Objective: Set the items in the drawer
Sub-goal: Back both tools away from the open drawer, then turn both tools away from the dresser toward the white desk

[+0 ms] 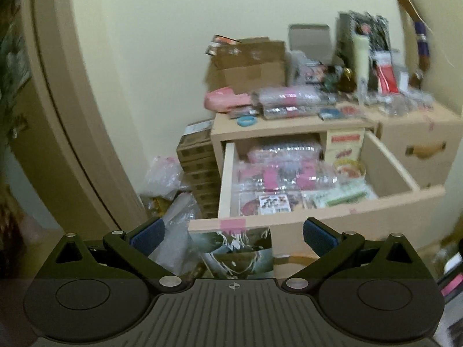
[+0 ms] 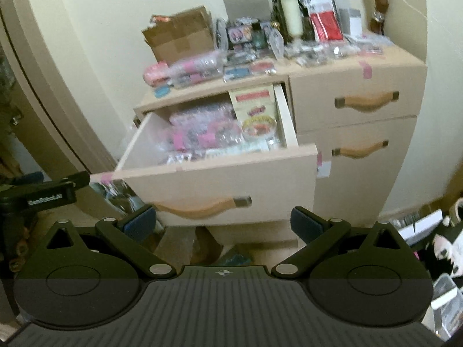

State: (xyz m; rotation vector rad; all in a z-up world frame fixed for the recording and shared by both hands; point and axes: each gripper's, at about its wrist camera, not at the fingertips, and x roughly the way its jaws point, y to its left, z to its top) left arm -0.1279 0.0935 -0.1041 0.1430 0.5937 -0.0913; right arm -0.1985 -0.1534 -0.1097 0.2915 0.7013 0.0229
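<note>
Cream walls back a cluttered dresser top (image 2: 332,66). Ahead of both wide-open, empty grippers, left gripper (image 1: 233,235) and right gripper (image 2: 224,221), the drawer (image 2: 220,179) is held pulled out, packed with wrapped items (image 1: 283,170). Further packets (image 1: 286,101), apparently similar though blurred, are seen on top.

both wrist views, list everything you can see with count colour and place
open drawer: one, beige, pulled out of the dresser, full of clear-wrapped pink packets
closed drawers: two, beige with tan handles, to the right of the open drawer
cardboard box: one, brown, open, back left of the dresser top
pink pouch: one, left edge of the dresser top
blue ring: one, front of the dresser top
left gripper: black, blue pads, open, empty
right gripper: same, open, empty
</note>
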